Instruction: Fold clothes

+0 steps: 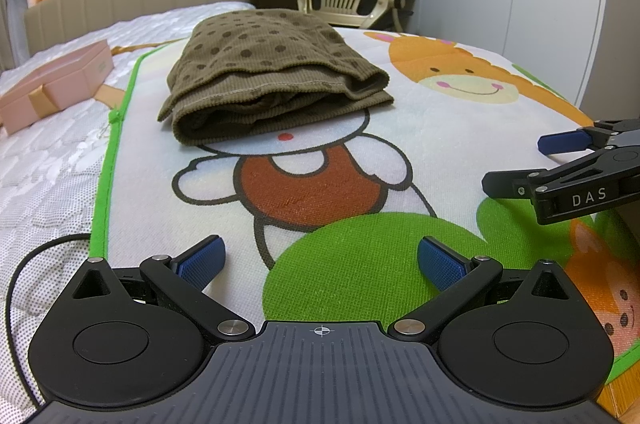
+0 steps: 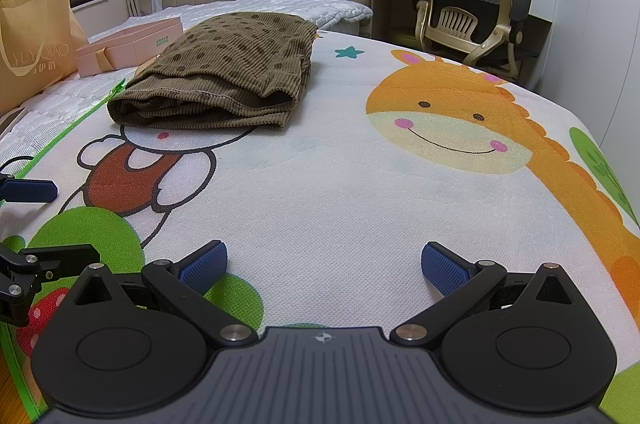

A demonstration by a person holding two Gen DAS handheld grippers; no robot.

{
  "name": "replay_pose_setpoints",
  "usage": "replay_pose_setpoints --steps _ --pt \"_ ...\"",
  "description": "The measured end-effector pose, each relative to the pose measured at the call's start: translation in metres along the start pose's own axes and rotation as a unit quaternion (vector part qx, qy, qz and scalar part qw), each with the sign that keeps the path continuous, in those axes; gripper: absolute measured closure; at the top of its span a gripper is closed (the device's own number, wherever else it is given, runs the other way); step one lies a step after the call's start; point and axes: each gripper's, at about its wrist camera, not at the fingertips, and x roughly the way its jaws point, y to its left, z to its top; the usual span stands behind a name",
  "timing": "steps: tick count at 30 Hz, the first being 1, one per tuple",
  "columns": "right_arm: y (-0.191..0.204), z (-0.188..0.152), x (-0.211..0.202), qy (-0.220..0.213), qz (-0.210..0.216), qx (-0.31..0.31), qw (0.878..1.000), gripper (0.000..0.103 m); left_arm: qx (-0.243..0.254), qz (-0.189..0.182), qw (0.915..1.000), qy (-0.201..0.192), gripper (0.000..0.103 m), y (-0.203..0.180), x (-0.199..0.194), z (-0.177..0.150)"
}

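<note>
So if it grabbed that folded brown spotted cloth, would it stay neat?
Probably not. The folded brown garment looks like soft corduroy, its layers sagging at the open edge, so it would likely droop and unfold. It seems light and unlikely to slip.

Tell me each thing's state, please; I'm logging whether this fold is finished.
Brown dotted garment: folded into a layered bundle, lying on the cartoon mat, untouched.
Left gripper: open, empty, short of the garment.
Right gripper: open, empty, over bare mat.
Pink box: closed, beside the garment on the mattress.
Tote bag: standing upright.
</note>
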Motion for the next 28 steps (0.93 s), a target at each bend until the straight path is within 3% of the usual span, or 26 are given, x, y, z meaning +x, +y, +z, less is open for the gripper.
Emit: replay_pose_setpoints --steps 28 --pt "-0.0008 0.0000 -0.0008 -0.002 0.004 -0.001 1.000 0.000 -0.002 0.000 1.0000 -0.001 0.000 0.0000 -0.0006 0.0000"
